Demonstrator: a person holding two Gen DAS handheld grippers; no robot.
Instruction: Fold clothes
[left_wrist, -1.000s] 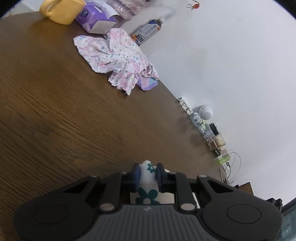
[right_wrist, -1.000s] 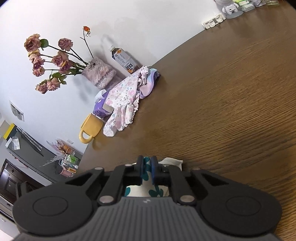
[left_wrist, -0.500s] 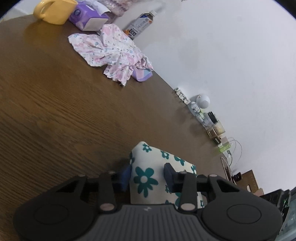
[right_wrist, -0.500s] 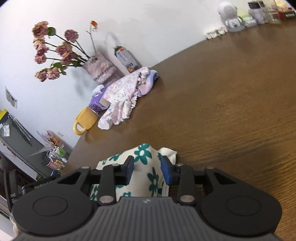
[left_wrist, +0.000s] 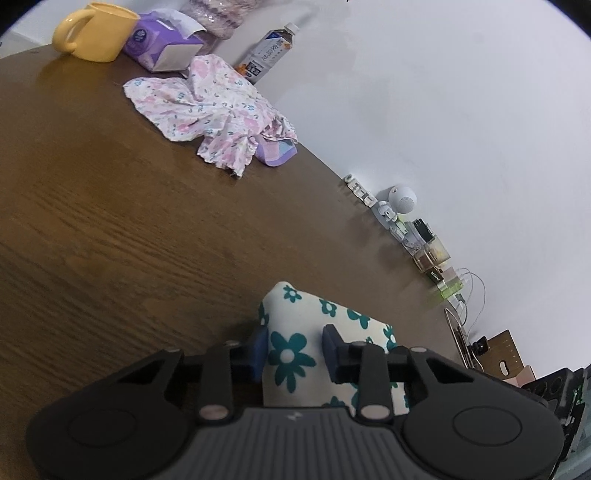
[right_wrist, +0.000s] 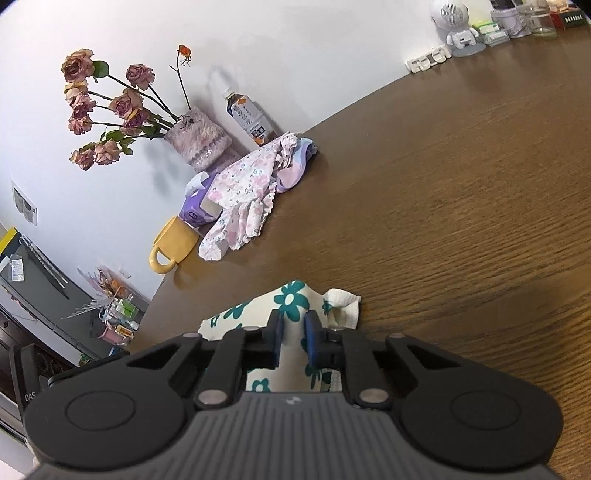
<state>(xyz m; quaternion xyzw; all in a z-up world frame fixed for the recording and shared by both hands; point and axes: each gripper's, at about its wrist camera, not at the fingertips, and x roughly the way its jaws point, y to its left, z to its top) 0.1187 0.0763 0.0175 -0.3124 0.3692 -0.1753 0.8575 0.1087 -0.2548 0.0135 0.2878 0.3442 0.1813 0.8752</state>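
Two grippers flank one garment in my wrist views. Left gripper (left_wrist: 294, 349): its jaws are closing, with the cream cloth with teal flowers (left_wrist: 314, 332) between them; a gap shows on the side of the far finger, so I read the pads as not yet pressing, though the near pad may be brushing the fabric. Right gripper (right_wrist: 293, 338): its jaws are also closing, standing narrow, with a raised ridge of the same cloth (right_wrist: 291, 295) caught between the blue pads (right_wrist: 310, 341), which appear to pinch it. That cloth lies on the brown wooden table (left_wrist: 110, 240), close under both grippers, its corner pointing away from me; a small white tab (right_wrist: 343, 302) sticks out just beside the right fingers.

Well apart from it, toward the wall, lies a crumpled pink floral garment (left_wrist: 210, 110), partly draped over a folded lilac item (left_wrist: 277, 153). Beside these stand a yellow mug (left_wrist: 92, 29), a purple tissue pack (left_wrist: 159, 44), a drink bottle (left_wrist: 267, 51), and a fuzzy vase of dried roses (right_wrist: 197, 140). Farther along the wall edge sit a small white robot figure (right_wrist: 456, 22) and a row of jars (right_wrist: 524, 18).
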